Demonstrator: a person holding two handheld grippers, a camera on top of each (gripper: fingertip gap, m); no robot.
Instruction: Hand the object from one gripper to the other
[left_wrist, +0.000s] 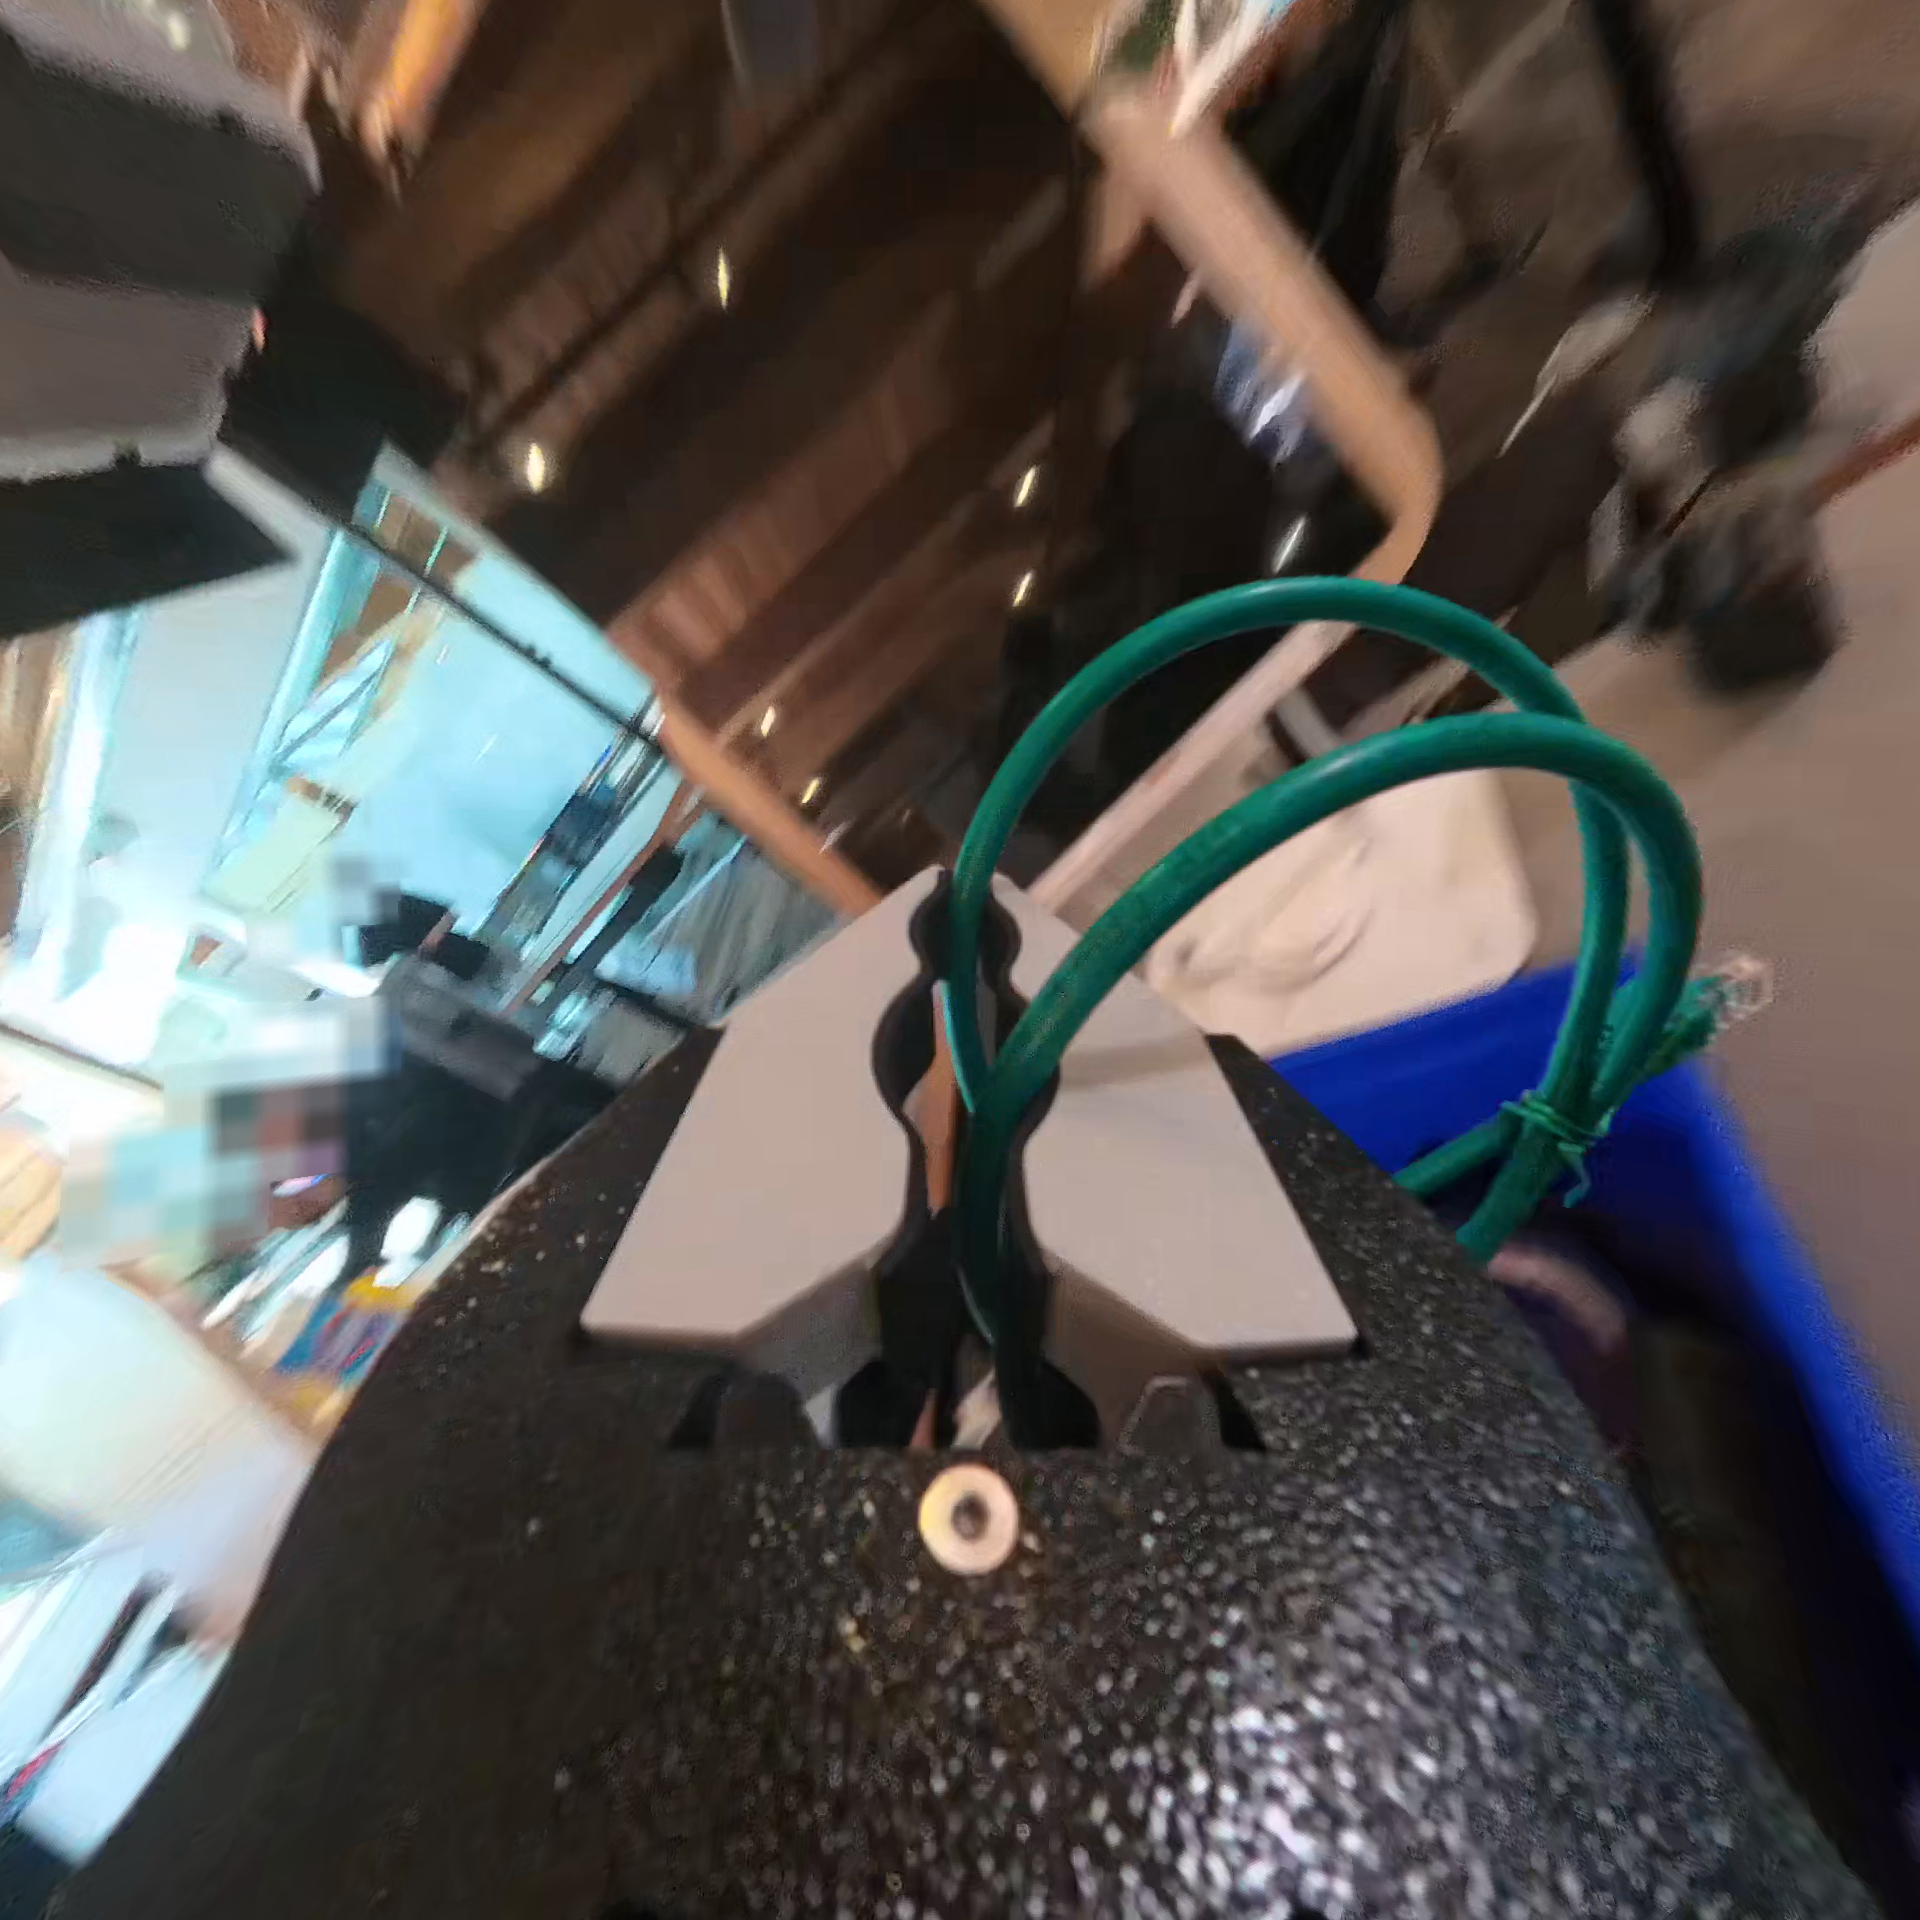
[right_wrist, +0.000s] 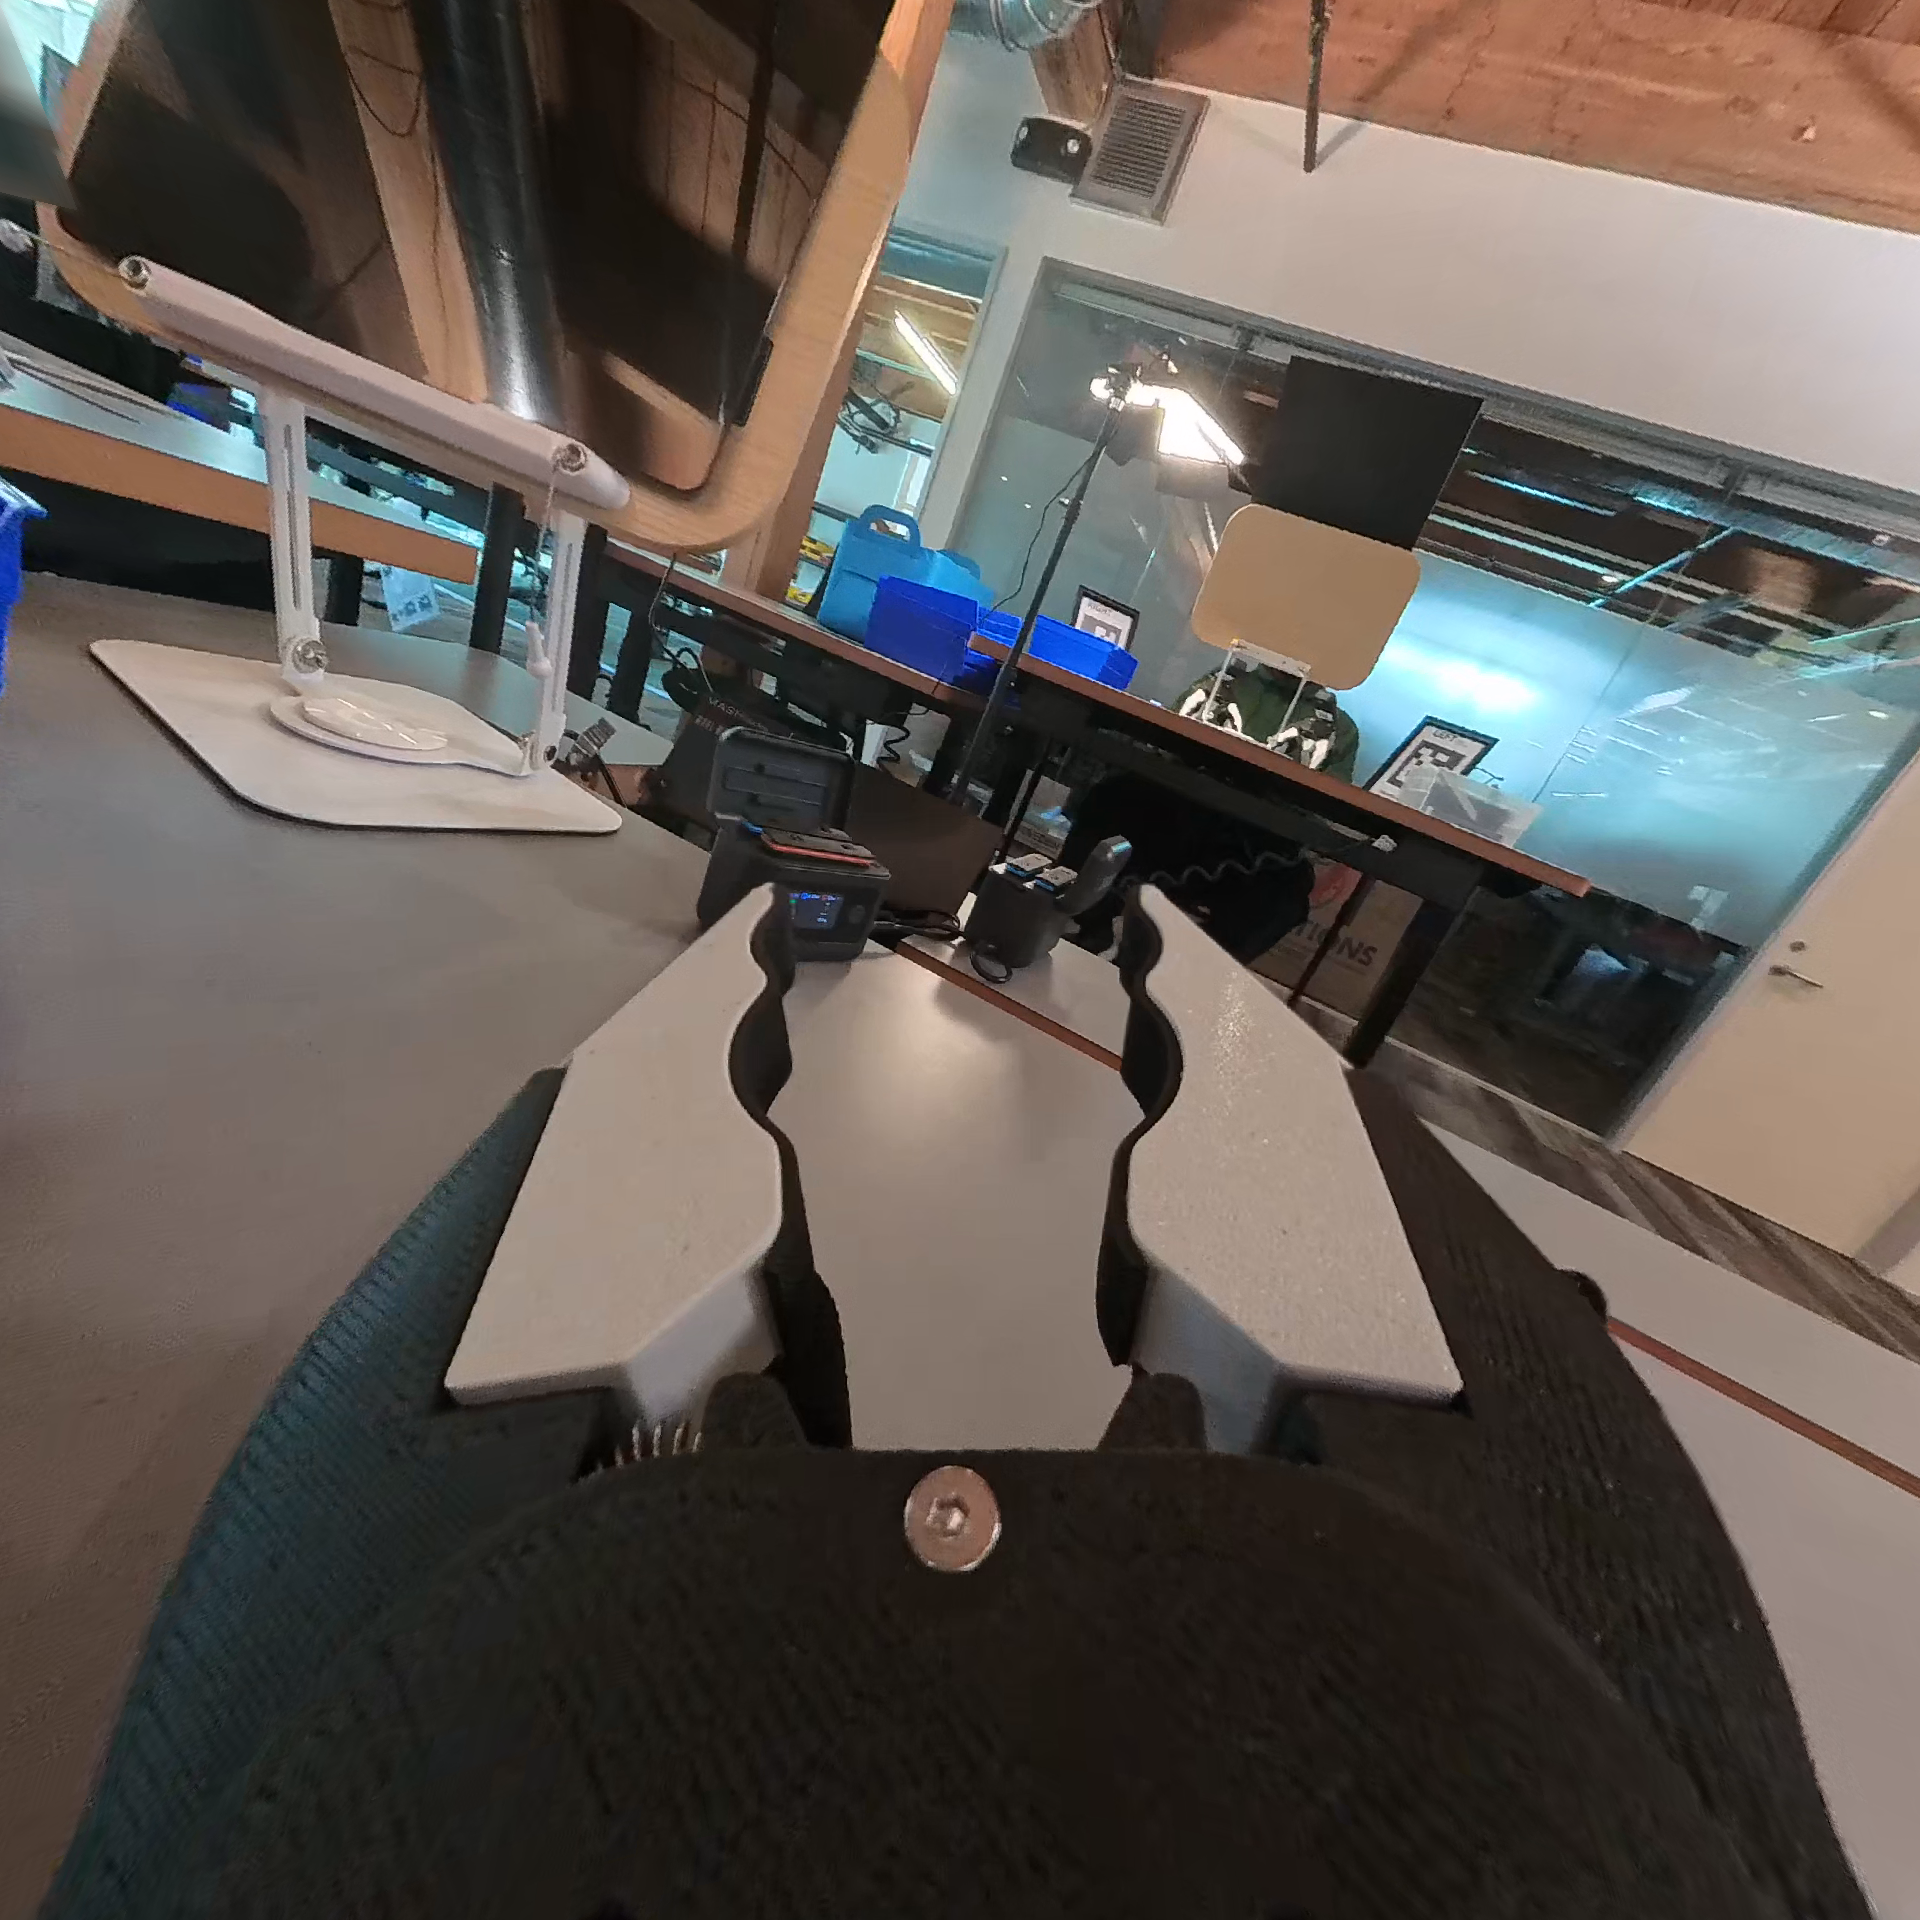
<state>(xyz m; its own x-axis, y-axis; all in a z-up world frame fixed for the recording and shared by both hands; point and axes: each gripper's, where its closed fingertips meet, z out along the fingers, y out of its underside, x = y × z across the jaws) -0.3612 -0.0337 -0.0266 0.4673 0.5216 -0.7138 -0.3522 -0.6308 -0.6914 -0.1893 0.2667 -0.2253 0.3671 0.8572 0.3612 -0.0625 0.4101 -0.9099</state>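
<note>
My left gripper (left_wrist: 971, 935) is clamped on two strands of the green cable (left_wrist: 1288, 748); its coils arch up past the fingertips and hang right, tied with a wire twist (left_wrist: 1538, 1127) above a blue bin (left_wrist: 1714, 1195). My right gripper (right_wrist: 951, 914) stands apart, empty, over the grey worktop (right_wrist: 260, 987) near its far edge. Neither view shows the other gripper. Risk: the thin strands could slide through the grooved pads, or the right could pinch only a loose loop.

Right gripper (right_wrist: 951, 925) sits low over the grey table (right_wrist: 260, 1039), jaws spread wide with nothing between them. White stand (right_wrist: 353, 717) at ten o'clock, black chargers (right_wrist: 800, 883) near twelve, blue bins (right_wrist: 935, 613) beyond.
</note>
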